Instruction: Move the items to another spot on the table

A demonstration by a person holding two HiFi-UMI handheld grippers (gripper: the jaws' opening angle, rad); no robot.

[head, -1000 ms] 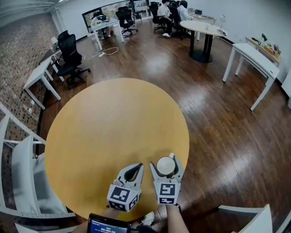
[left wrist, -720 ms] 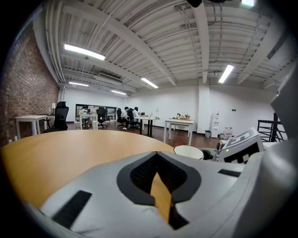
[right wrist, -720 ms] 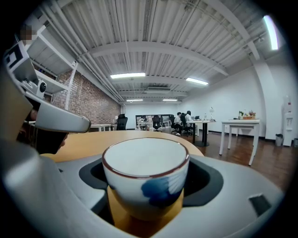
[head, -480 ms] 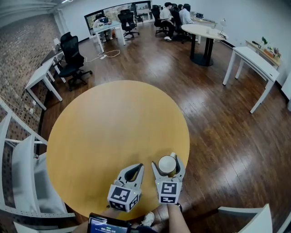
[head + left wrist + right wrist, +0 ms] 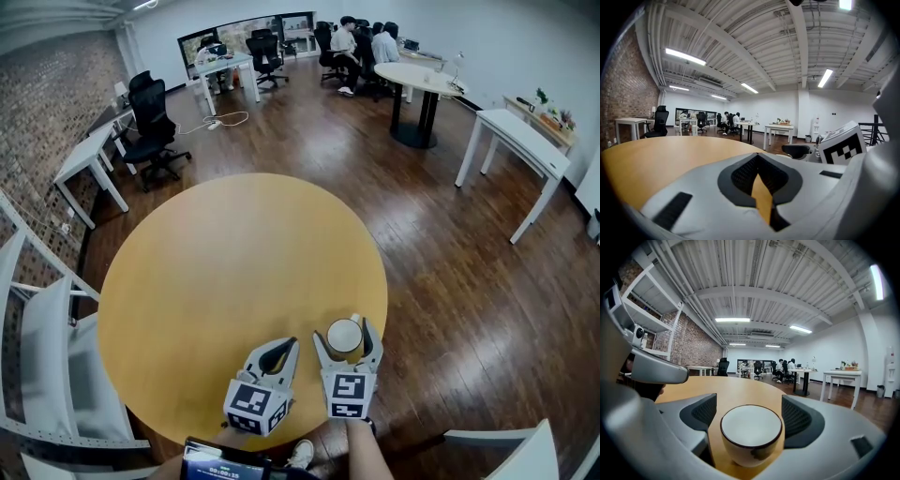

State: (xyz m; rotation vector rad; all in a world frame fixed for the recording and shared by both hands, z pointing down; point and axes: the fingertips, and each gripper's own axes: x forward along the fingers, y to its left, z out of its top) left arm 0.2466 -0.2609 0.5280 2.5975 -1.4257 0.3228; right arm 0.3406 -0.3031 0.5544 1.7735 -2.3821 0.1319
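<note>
A round wooden table (image 5: 216, 272) fills the middle of the head view, standing on a dark wood floor (image 5: 469, 281). Since a second ago the table has slipped slightly lower in frame, while the grippers and cup keep their places. At the table's 5 o'clock, the left gripper (image 5: 284, 344) has its jaws closed together on nothing, with only a slit of tabletop showing between them. Just beside it, at its 3 o'clock, the right gripper (image 5: 345, 328) holds its jaws wide apart either side of a cream cup (image 5: 344, 337) with a dark rim. The cup is near the table's edge at 4 o'clock, and a thin strip of tabletop shows between it and the left jaw. Each marker cube (image 5: 253, 406) carries black-and-white squares. Writing on a screen (image 5: 220, 461) at the frame's 6 o'clock is too small to read.
</note>
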